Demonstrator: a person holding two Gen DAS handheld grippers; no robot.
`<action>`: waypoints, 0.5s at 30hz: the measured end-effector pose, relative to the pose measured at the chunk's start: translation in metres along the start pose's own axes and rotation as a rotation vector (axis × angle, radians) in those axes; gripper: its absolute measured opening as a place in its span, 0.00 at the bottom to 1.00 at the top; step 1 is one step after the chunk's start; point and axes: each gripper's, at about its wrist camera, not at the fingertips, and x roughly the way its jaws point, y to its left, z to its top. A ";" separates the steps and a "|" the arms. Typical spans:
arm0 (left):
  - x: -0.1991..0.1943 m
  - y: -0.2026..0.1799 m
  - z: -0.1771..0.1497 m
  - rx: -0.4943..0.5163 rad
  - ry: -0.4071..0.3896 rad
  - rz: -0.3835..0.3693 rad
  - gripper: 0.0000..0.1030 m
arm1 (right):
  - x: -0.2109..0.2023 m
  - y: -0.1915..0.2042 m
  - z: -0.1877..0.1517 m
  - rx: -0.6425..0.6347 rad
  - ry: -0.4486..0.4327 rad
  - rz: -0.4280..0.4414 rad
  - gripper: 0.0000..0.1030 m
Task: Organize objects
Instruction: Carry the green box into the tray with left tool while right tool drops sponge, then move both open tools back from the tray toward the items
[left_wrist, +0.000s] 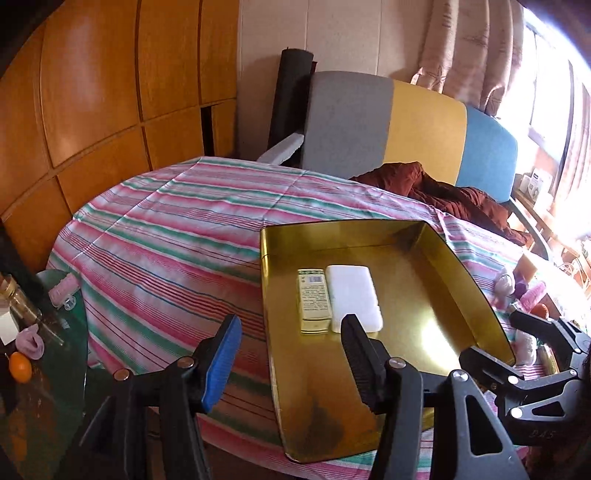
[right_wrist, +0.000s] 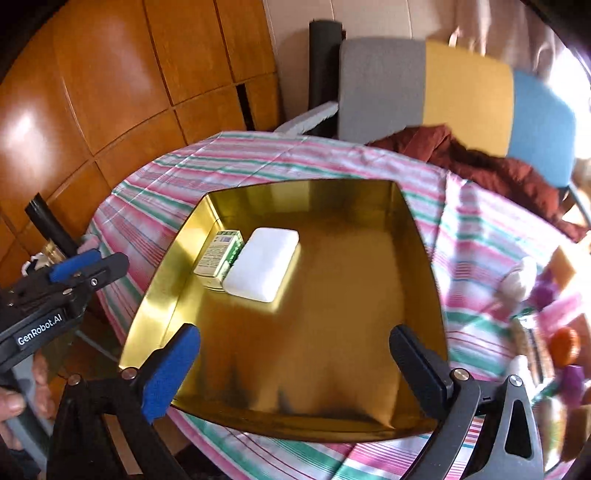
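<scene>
One gold tray (right_wrist: 413, 258) sits on the striped tablecloth (left_wrist: 166, 236), toward its near edge. Two things lie inside, touching side by side near the tray's left wall: one small green-and-cream box (right_wrist: 218, 258) and one white block (right_wrist: 264, 264). Two grippers hang over the tray's near edge. The left gripper (left_wrist: 291, 354) has its fingers spread, nothing between them; the right gripper (right_wrist: 295, 373) is spread wide, also empty.

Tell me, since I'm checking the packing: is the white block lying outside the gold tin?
No, the white block lies inside the gold tin, right beside a green box.
</scene>
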 end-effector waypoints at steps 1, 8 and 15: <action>-0.002 -0.005 -0.001 0.014 -0.005 0.005 0.55 | -0.004 -0.001 -0.001 -0.006 -0.016 -0.018 1.00; -0.016 -0.030 -0.005 0.077 -0.023 -0.021 0.55 | -0.028 -0.008 -0.007 -0.024 -0.094 -0.102 1.00; -0.024 -0.055 -0.011 0.135 -0.022 -0.041 0.55 | -0.043 -0.026 -0.016 0.005 -0.125 -0.141 1.00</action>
